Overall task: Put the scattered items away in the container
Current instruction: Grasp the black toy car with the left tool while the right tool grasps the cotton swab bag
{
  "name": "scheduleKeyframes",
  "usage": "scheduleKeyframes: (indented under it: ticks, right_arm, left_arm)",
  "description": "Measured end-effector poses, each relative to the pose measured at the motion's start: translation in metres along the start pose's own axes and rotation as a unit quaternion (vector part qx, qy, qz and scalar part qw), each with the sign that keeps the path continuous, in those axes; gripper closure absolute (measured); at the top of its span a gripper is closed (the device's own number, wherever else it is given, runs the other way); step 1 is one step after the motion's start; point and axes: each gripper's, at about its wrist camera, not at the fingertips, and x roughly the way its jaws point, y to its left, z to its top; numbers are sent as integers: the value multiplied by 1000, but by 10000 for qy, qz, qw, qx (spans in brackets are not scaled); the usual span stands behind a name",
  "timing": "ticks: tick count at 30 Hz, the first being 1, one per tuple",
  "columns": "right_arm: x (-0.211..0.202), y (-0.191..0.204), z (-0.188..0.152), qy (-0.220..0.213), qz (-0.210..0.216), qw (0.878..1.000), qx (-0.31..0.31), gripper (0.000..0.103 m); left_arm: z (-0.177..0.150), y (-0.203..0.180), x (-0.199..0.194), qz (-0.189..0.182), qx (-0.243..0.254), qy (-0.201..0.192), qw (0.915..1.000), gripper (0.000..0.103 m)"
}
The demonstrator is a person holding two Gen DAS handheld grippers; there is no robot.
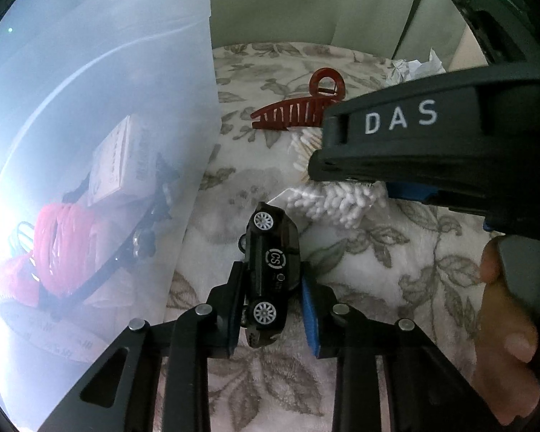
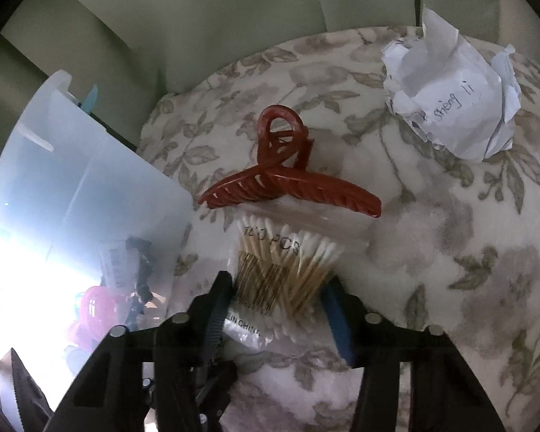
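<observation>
Left gripper [image 1: 271,302]: clamped on the toy car [image 1: 271,270], pads against its roof and underside as far as the view tells, the car lying on its side with both wheels facing the camera.
Car: just beside the bin [image 1: 100,144], lifted or barely resting on the floral cloth [image 1: 378,259] (the wrist view does not settle which).
Car handling: small, rigid, light; glossy body could slip, so the mid-body hold between the wheels looks sound.
Right gripper [image 2: 280,306]: jaws either side of the swab bag [image 2: 284,273], pads touching its sides; whether it is squeezing yet I cannot tell.
Swab bag: on the cloth near the bin wall, its far end touching or tucked under the red hair clip [image 2: 291,187].
Bag handling: thin slick plastic over loose wooden sticks; soft, shifts when pinched. Best held across the stick bundle, not at the empty film edge.
Clip: stiff plastic with open teeth, may get dragged along when the bag lifts.
Paper ball [image 2: 453,100]: crumpled, well apart from the rest, near the cloth's far edge.
Bin contents: a carton, something pink and dark items, blurred through the frosted wall.
</observation>
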Motion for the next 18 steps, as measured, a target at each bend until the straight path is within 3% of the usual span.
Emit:
scheduleKeyframes:
  ticks: [3,18]
  right_arm:
    - [-2,-2,-1,31,39,10000,75,59]
    - [-54,-59,-50,-68,-76,9947,1023,64]
  left_arm:
    - [1,-1,0,-6,4,23,10000,73]
    - [1,-5,-2,-15,-108,4,9999,74]
